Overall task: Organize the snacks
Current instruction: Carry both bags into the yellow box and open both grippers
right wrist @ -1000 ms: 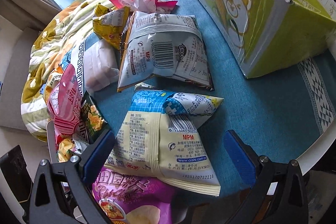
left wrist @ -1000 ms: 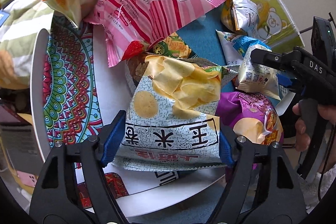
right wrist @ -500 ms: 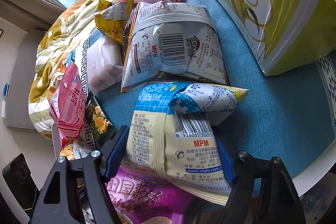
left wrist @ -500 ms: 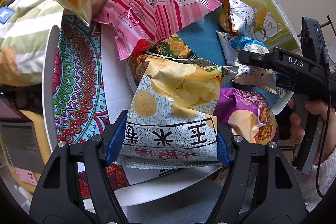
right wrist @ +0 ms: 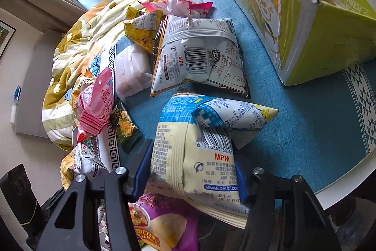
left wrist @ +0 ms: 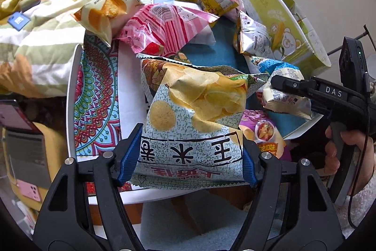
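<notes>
My left hand-held gripper is clamped on the grey-white crinkly chip bag. My right hand-held gripper has just been closing and grasps the cream-and-blue foil snack bag, near the yellow-green cardboard box. I would lift both slowly (bags slip) towards that box.

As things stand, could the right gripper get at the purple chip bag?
Probably not yet. The right gripper is shut on the blue-and-cream bag, jaws having just closed, and that bag lies over the purple chip bag. It would need to drop its load first.
</notes>
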The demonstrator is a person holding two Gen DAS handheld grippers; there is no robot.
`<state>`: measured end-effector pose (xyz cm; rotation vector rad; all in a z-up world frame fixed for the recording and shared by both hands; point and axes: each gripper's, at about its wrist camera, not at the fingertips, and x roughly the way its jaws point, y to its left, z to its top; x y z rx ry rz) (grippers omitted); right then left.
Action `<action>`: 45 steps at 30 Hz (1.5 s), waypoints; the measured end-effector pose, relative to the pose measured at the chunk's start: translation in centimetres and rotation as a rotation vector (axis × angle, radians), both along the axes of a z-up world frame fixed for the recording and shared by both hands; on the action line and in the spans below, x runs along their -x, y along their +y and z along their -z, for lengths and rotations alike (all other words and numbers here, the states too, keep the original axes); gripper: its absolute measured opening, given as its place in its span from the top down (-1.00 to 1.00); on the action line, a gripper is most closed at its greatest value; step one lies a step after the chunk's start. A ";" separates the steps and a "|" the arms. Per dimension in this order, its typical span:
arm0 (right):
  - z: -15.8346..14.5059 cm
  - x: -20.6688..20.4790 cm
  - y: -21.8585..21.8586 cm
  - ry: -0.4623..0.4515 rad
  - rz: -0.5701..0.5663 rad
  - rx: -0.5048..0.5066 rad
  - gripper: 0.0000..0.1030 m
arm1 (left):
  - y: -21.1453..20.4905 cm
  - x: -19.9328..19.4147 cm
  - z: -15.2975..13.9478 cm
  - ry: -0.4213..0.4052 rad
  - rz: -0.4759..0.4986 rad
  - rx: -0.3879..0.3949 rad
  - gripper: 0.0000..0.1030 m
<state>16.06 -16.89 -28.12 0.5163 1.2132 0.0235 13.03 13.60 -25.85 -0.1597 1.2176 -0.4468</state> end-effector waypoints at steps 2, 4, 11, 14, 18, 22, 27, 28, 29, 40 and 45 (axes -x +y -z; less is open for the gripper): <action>-0.8 0.4 -0.1 -0.017 -0.013 -0.003 -0.06 | -0.5 0.6 -1.0 -0.016 -0.009 0.000 -0.34; -1.7 0.7 0.1 -0.035 -0.026 -0.009 -0.06 | -1.2 1.3 -1.9 -0.032 -0.018 -0.005 -0.34; -5.4 2.8 -1.3 -0.123 -0.090 -0.009 -0.06 | -4.7 3.7 -5.9 -0.101 -0.070 -0.007 -0.34; -7.4 3.7 -2.5 -0.180 -0.126 0.000 -0.06 | -6.8 4.5 -8.2 -0.151 -0.088 -0.007 -0.34; -10.6 4.8 -5.1 -0.271 -0.155 0.022 -0.06 | -10.4 4.7 -11.4 -0.227 -0.101 -0.005 -0.34; -13.5 5.7 -8.9 -0.350 -0.167 0.055 -0.06 | -14.5 3.9 -14.1 -0.292 -0.106 0.013 -0.34; -16.4 6.4 -14.2 -0.426 -0.147 0.124 -0.06 | -20.2 1.6 -16.4 -0.318 -0.057 0.044 -0.34; -16.8 6.3 -15.1 -0.435 -0.134 0.138 -0.06 | -21.4 0.9 -16.6 -0.319 -0.041 0.046 -0.34; -17.1 6.3 -15.9 -0.442 -0.121 0.149 -0.06 | -22.6 0.0 -16.8 -0.317 -0.023 0.044 -0.34; -16.5 3.4 -22.3 -0.434 0.005 0.219 -0.06 | -35.2 -9.8 -11.3 -0.236 0.164 -0.078 -0.34; -14.2 1.3 -24.2 -0.361 0.048 0.213 -0.06 | -38.5 -11.9 -9.0 -0.206 0.216 -0.151 -0.61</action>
